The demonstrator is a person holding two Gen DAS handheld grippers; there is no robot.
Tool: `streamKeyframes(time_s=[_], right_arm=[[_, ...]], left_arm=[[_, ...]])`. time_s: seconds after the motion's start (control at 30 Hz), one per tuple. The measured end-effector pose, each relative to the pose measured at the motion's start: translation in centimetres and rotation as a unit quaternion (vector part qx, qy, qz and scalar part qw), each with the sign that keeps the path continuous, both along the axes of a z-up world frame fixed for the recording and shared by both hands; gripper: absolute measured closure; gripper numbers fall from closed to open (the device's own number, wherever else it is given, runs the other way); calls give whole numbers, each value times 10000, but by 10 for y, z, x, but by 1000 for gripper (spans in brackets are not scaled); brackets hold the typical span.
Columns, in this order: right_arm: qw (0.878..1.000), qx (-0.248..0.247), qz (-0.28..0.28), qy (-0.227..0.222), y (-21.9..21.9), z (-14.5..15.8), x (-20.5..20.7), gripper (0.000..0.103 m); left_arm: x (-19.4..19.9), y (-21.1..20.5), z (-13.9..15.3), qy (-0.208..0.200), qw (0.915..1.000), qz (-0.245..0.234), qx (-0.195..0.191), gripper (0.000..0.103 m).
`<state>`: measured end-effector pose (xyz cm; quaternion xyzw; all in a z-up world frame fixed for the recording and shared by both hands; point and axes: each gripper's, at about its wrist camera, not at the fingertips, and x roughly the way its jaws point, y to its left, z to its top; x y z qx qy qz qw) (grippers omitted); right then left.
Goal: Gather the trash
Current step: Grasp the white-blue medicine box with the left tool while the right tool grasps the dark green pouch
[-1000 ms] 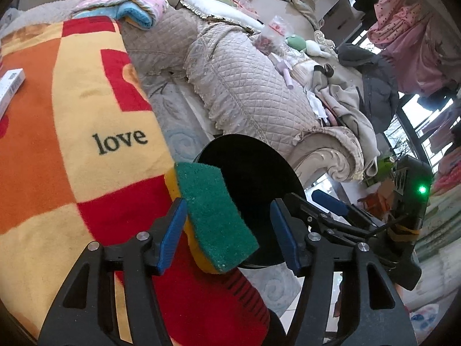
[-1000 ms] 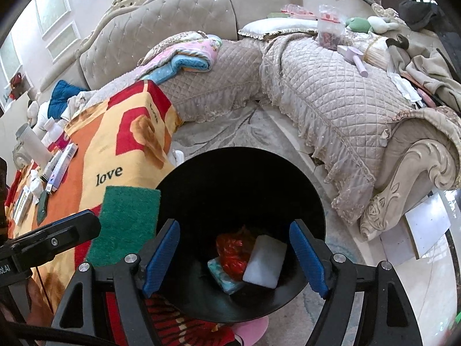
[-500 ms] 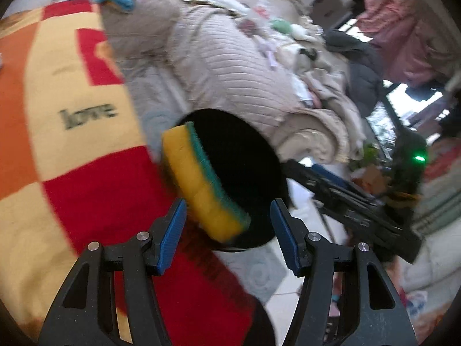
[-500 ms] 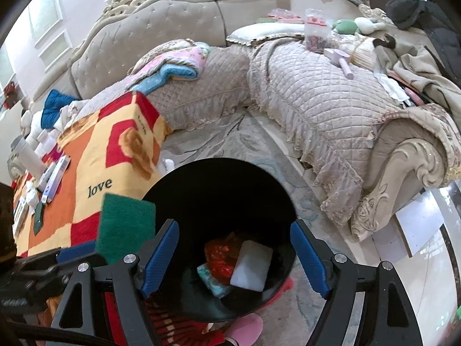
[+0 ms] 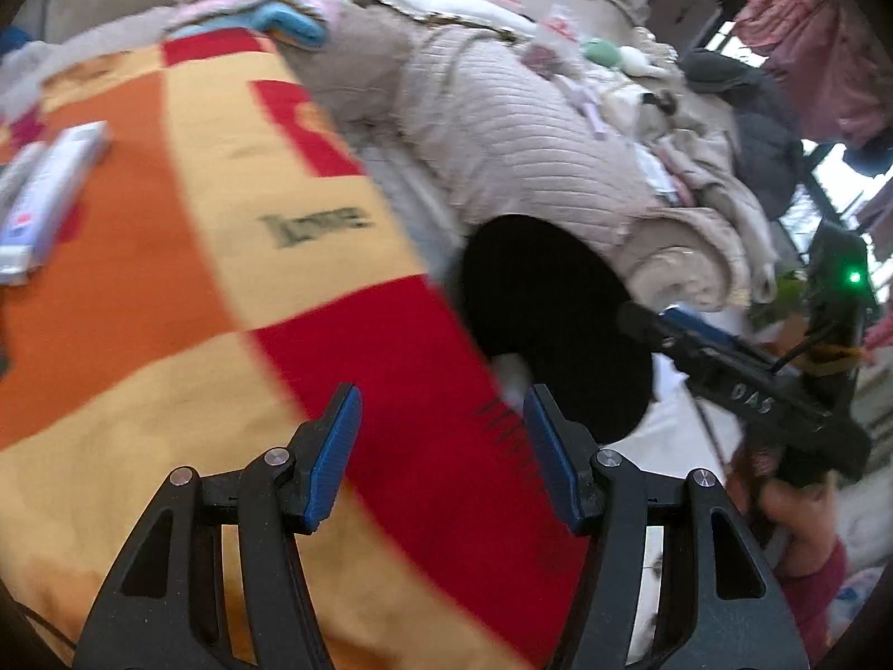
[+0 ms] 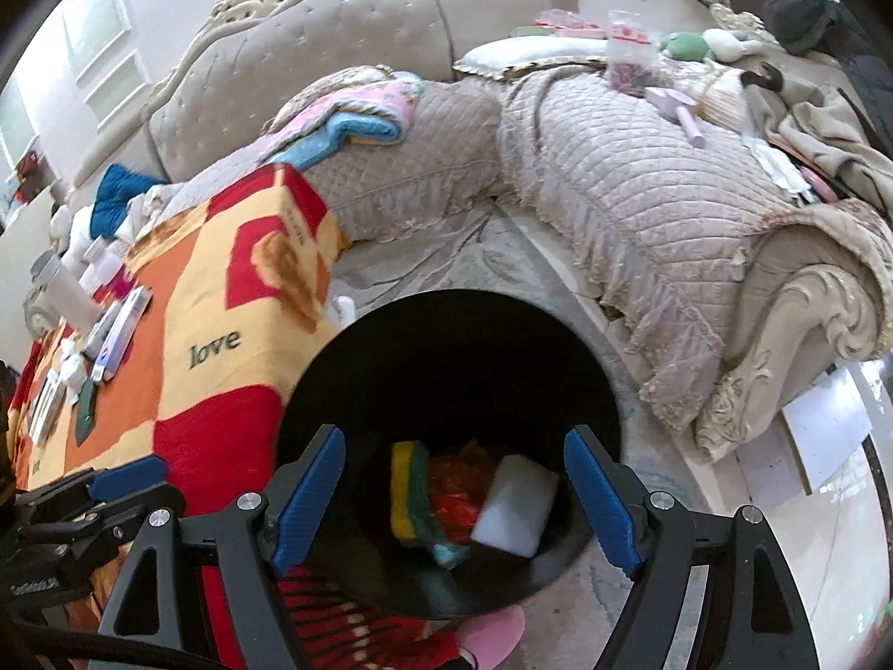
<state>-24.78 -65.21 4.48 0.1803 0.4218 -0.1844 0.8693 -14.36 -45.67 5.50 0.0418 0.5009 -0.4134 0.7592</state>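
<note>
Yellow-green sponge [image 6: 410, 494] on edge inside black bin [image 6: 446, 346], beside red wrapper [image 6: 455, 494] and white block [image 6: 516, 505]. Left gripper [image 5: 441, 452] angled down over blanket [image 5: 167, 223], jaws spread, empty. Right gripper [image 6: 455, 497] above bin, jaws wide, empty

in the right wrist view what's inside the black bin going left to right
yellow and green sponge → red crumpled wrapper → white foam block, all lying at the bottom of the black bin.
</note>
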Motion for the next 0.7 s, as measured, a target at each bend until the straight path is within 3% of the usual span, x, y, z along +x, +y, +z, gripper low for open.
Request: streamKeyframes(time_s=[0.17,0.4,0.7], right_arm=[[9993,97,361,1,32,-1,24,24],[9946,105,1032,60,95,0,63,23],[9790,115,2029,180,189,-8,121,23]], left_arm=[[15,56,-1,-526,9964,479,469,44],[44,138,-5,-846,9858,1219,785,44],[90,252,-2,-1224,9608,2181,1195,44]])
